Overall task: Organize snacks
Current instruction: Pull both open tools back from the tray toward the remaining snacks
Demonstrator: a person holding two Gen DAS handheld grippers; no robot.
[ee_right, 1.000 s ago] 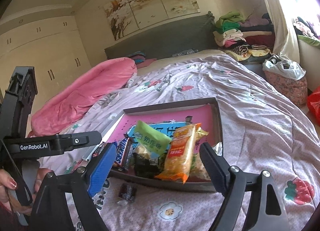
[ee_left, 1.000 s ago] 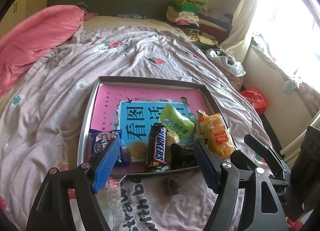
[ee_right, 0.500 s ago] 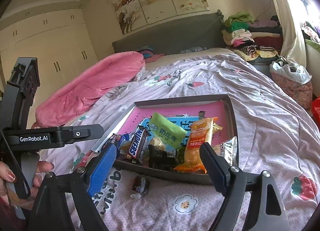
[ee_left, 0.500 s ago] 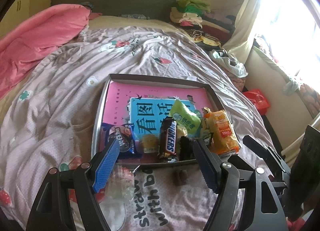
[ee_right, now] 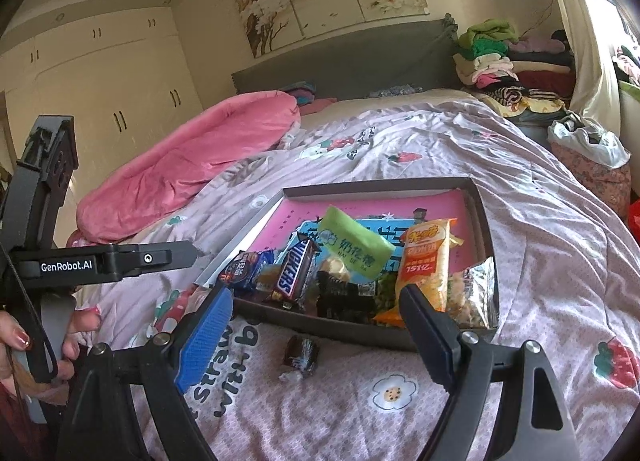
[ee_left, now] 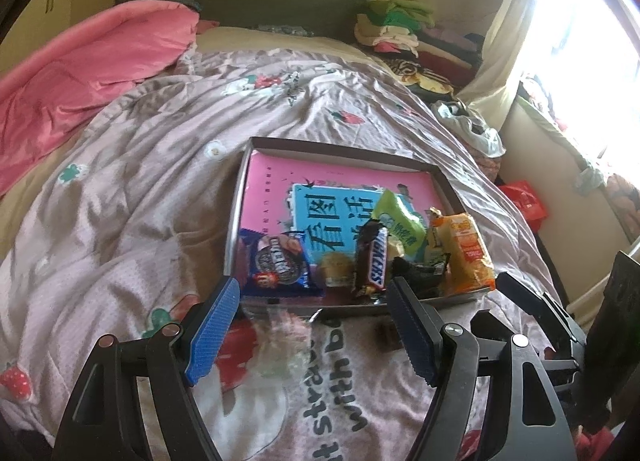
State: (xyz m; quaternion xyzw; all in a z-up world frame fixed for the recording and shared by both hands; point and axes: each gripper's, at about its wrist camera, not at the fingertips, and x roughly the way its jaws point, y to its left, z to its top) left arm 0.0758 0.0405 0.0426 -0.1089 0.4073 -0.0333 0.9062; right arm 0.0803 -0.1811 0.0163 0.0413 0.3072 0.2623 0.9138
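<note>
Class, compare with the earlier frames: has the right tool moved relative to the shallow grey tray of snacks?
Yes. The right tool has backed away from the grey tray, whose near edge now sits higher in the right wrist view.

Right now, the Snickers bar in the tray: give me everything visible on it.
The Snickers bar is a dark brown glossy wrapper with the white and blue logo facing up, apparently unopened. It lies tilted near the front wall of the tray, propped on other snacks, between the blue cookie pack and a black packet, with its far end over the blue book cover. Neither gripper touches it.
</note>
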